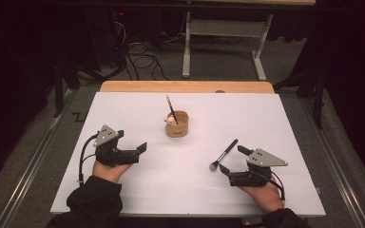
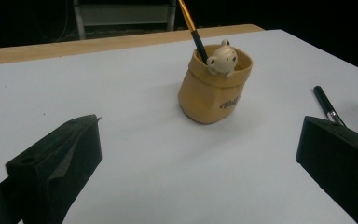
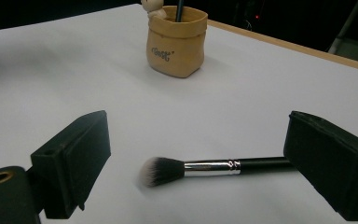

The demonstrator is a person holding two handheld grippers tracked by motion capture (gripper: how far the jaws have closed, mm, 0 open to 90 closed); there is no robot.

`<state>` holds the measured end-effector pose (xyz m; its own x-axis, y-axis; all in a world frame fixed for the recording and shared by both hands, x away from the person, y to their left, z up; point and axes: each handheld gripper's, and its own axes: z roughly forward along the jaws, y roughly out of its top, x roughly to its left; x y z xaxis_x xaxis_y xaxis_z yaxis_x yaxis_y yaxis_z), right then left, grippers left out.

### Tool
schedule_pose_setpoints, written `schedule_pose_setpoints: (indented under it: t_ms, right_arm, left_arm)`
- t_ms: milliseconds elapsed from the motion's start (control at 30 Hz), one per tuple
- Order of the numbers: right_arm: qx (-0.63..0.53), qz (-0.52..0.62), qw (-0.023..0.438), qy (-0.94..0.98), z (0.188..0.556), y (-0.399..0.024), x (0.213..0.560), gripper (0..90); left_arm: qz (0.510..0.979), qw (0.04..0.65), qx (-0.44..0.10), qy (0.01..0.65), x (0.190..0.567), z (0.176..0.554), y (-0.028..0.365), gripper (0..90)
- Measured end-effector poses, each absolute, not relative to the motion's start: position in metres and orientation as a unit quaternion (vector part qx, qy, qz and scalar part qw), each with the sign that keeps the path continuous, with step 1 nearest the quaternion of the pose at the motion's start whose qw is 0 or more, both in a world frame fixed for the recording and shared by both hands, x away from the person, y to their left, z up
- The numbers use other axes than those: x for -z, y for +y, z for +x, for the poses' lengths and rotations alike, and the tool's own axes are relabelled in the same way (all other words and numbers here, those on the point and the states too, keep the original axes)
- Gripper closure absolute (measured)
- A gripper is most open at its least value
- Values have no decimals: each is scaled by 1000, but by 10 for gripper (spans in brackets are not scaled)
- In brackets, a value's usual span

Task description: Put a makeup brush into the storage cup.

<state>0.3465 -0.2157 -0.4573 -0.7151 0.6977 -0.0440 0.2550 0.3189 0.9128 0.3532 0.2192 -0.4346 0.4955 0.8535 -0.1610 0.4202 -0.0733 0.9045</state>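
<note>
A tan pot [image 1: 177, 124] with a small cream bear figure [image 2: 222, 58] on its rim stands mid-table, and a thin brush [image 1: 171, 108] leans in it. My left gripper [image 1: 140, 149] rests on the left, open and empty, pointing towards the pot [image 2: 214, 88]; its jaws [image 2: 198, 140] stand wide apart. A makeup brush [image 1: 224, 154] with a black handle and pale bristles lies on the right. My right gripper [image 1: 232, 159] is open around it: the makeup brush [image 3: 205, 167] lies flat between the jaws [image 3: 198, 126], its handle end hidden behind the right one. The pot [image 3: 177, 42] stands beyond.
A white sheet [image 1: 123, 109] covers the table, with a strip of wooden top [image 1: 185, 86] showing at the far edge. Beyond it, a desk frame [image 1: 223, 47] and loose cables [image 1: 142, 59] stand on the dark floor.
</note>
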Motion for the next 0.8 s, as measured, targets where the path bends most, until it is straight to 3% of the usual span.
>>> schedule_pose_setpoints:
  t_ms: [433, 600, 800]
  right_arm:
    - [-497, 308, 220, 781, 345, -217, 459, 79]
    - [-491, 316, 218, 782, 350, -216, 463, 79]
    - [-486, 324, 222, 781, 351, -217, 463, 79]
  left_arm:
    - [704, 492, -203, 470, 467, 323, 247, 7]
    - [697, 502, -221, 462, 464, 322, 248, 7]
    - [726, 491, -212, 433, 470, 324, 238, 6]
